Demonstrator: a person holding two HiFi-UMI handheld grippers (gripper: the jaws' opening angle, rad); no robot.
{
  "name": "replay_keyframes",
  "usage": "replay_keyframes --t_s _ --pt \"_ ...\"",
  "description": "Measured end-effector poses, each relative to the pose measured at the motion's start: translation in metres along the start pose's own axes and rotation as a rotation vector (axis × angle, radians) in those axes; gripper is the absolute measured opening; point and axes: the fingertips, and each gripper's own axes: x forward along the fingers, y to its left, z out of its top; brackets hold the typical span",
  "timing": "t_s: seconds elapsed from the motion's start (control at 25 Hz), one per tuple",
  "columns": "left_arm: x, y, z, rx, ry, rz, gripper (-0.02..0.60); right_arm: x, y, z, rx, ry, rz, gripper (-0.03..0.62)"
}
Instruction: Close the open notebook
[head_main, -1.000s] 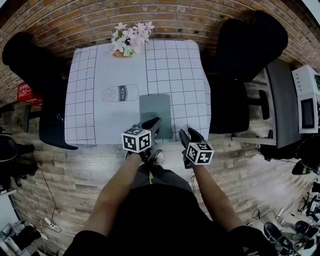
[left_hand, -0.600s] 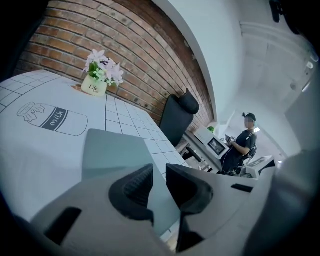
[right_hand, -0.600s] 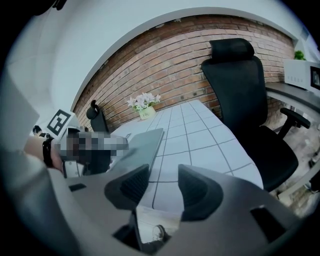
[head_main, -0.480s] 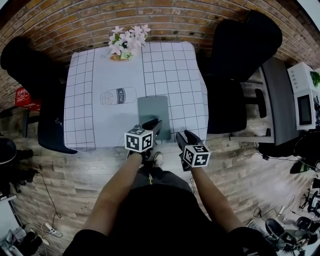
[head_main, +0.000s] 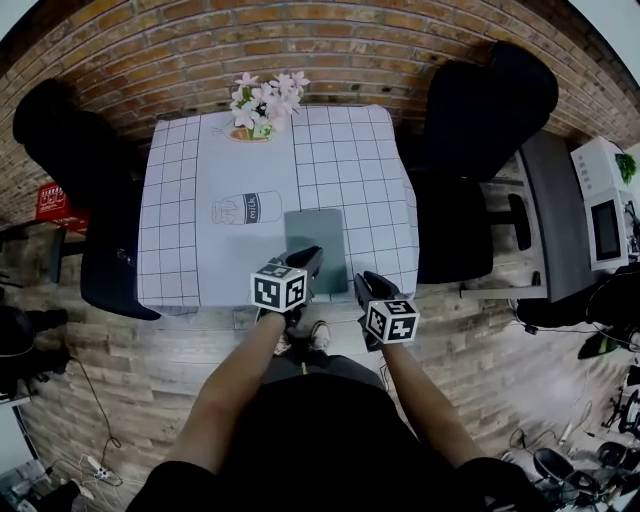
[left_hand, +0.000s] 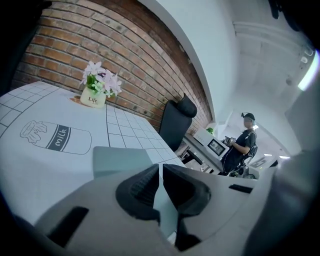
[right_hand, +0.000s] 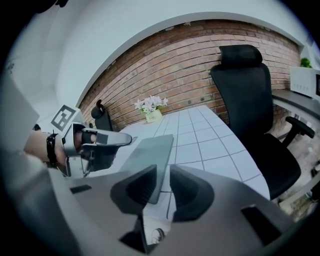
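Note:
The notebook (head_main: 316, 248) lies closed and flat, grey-green cover up, near the front edge of the checked tablecloth (head_main: 200, 150). It also shows in the left gripper view (left_hand: 120, 159) and the right gripper view (right_hand: 150, 152). My left gripper (head_main: 308, 262) hovers over its near left corner; its jaws (left_hand: 161, 172) have just been closing, stand almost together and hold nothing. My right gripper (head_main: 368, 287) is off the table's front edge, right of the notebook. Its jaws (right_hand: 162, 177) have just been closing to a narrow gap with nothing between them.
A pot of pale flowers (head_main: 262, 100) stands at the table's far edge, and a milk-bottle print (head_main: 248, 210) lies left of the notebook. Black chairs flank the table at right (head_main: 480, 120) and left (head_main: 80, 170). A desk with a microwave (head_main: 605, 200) is far right.
The right gripper's jaws have narrowed from wide to a small gap and it has shifted slightly. The left gripper stays at the notebook's near corner. The notebook has not moved.

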Motion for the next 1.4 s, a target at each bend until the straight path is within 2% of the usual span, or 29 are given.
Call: replay_keyframes --t_s 0.2,0.4,0.64,0.8,1.24,1.4 --pt "-0.023 0.011 0.019 0.036 -0.039 0.021 0.032 0.005 0.007 0.007 -0.023 0.008 0.006 0.037" --pt "-0.057 0.031 0.045 0.074 -0.092 0.084 0.026 0.014 0.015 0.023 -0.052 -0.001 0.012 0.015" --pt "-0.098 0.043 0.075 0.133 -0.131 0.122 0.023 0.021 0.027 0.048 -0.025 -0.029 0.069 0.014" --pt "-0.124 0.053 0.094 0.152 -0.178 0.17 0.023 0.031 0.037 0.069 -0.045 -0.052 0.094 0.014" --pt "-0.218 0.078 0.154 0.177 -0.37 0.321 0.023 0.03 0.057 0.13 -0.062 -0.137 0.12 0.014" --pt "-0.255 0.076 0.173 0.208 -0.42 0.359 0.023 0.016 0.056 0.157 -0.022 -0.193 0.129 0.014"
